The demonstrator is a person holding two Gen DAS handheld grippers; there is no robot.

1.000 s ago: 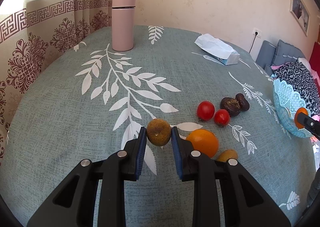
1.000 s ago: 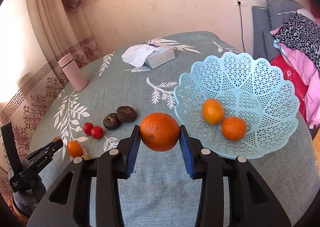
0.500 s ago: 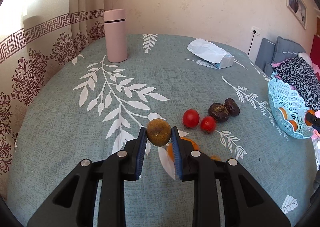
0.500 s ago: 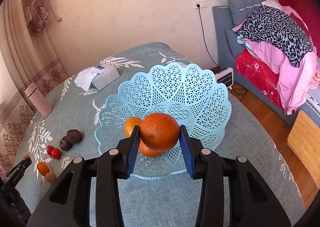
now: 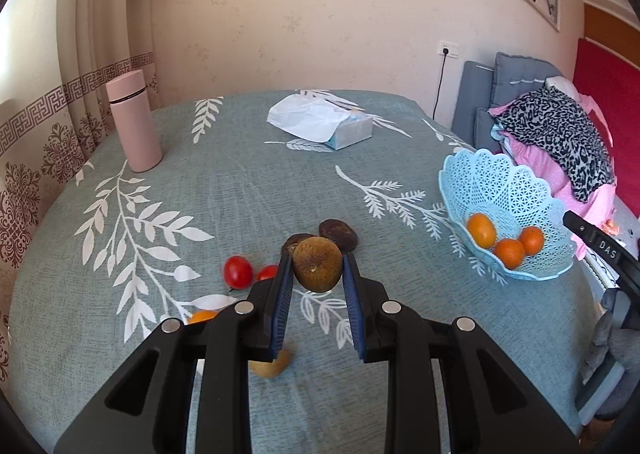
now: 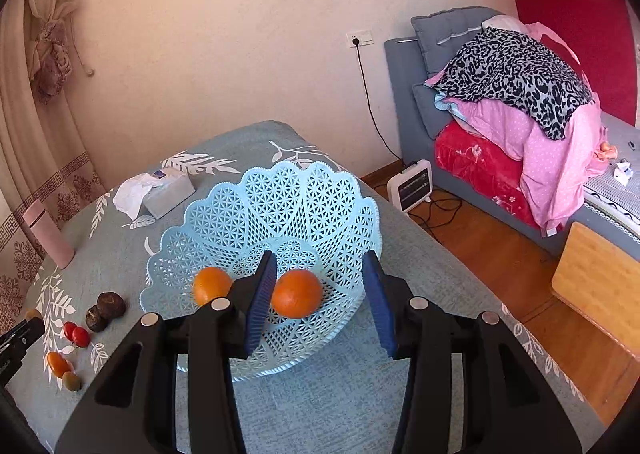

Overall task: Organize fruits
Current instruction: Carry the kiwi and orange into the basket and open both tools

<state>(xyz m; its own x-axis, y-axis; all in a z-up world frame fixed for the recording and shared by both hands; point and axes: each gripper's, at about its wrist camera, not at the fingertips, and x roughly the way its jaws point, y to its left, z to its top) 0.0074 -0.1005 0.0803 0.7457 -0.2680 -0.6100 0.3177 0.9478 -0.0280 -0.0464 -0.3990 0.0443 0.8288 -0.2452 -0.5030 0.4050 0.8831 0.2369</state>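
My left gripper (image 5: 317, 274) is shut on a brown round fruit (image 5: 317, 264) and holds it above the table. Below it lie two red tomatoes (image 5: 237, 272), two dark fruits (image 5: 338, 234), an orange (image 5: 202, 316) and a small yellow-brown fruit (image 5: 271, 366). The light blue lattice basket (image 5: 500, 189) sits at the right with three oranges (image 5: 509, 252) inside. My right gripper (image 6: 320, 286) is open just above the basket (image 6: 272, 197). An orange (image 6: 297, 293) lies in the basket between its fingers, another orange (image 6: 211, 285) to the left.
A pink tumbler (image 5: 134, 121) stands at the table's back left. A tissue box (image 5: 320, 125) lies at the back middle. A sofa with piled clothes (image 6: 516, 93), a small heater (image 6: 414, 183) and wooden floor lie beyond the table's right edge.
My right gripper opened and let its orange go into the basket. My left gripper rose with the brown fruit and swung right toward the basket.
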